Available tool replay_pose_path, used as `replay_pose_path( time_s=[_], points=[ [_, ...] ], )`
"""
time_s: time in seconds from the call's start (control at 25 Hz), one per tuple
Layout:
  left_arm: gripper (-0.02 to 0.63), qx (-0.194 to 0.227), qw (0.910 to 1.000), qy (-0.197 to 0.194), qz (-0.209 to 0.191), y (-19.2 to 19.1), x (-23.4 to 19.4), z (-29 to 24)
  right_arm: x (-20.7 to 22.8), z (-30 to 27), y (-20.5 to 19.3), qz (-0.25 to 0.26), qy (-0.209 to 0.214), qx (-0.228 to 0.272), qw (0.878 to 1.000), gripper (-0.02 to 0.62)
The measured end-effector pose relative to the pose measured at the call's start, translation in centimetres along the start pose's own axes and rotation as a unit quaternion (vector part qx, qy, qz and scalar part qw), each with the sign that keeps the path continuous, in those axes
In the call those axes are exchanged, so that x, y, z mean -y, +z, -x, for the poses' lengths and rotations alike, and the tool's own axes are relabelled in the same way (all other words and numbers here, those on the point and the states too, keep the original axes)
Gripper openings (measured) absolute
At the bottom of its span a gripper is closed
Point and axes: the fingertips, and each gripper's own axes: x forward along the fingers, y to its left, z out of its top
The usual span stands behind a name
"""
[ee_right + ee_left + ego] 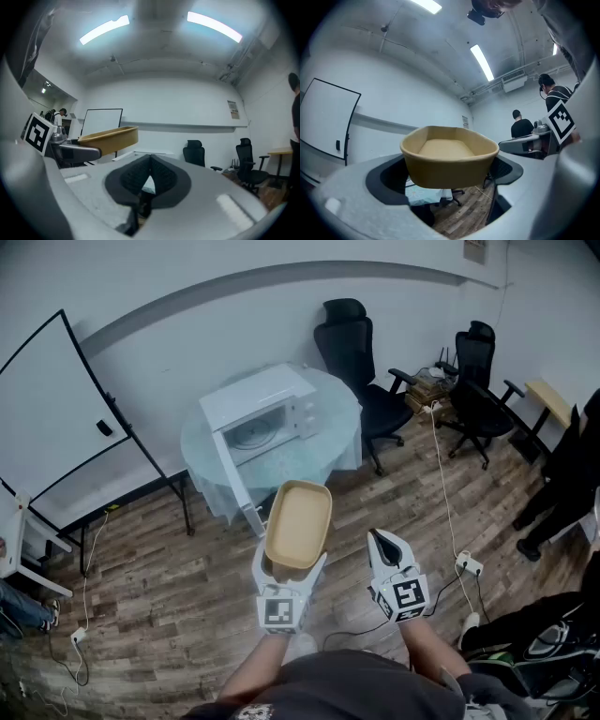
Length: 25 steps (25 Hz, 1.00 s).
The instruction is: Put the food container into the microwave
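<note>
Round table (323, 457) had the microwave (258, 404) on it, door open | left gripper (291, 561) was clamping the food container (298, 519) | right gripper (380, 538) was pinched closed, empty

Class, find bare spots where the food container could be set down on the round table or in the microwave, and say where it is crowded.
Free: the open microwave cavity, holding only its turntable; the table strip between the microwave front and the near-right edge. Crowded: the table's left and back, taken by the microwave and its open door.
</note>
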Motion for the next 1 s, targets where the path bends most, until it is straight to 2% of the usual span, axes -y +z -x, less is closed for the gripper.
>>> replay_pose_path(
  time_s=[0.44,0.64,0.88,1.0],
  points=[
    [0.532,-0.007,1.0,0.002,-0.002,-0.7,-0.6,0.5,-0.7,-0.7,-0.5,-0.003,0.003,-0.011,1.0,0.002],
    [0.532,-0.01,1.0,0.001,0.0,-1.1,-1.6,0.8,-0.7,-1.2,-0.2,-0.039,-0.007,0.008,0.999,0.002],
    [0.532,-0.004,0.9999,-0.01,0.001,-1.6,-3.7,0.9,-2.4,-3.5,-1.5,-0.028,-0.005,-0.014,0.999,0.002],
    [0.532,0.018,0.9996,-0.023,0.001,-1.1,-4.9,0.4,-3.7,-4.8,-2.1,-0.014,-0.005,-0.024,1.0,0.002]
  ],
)
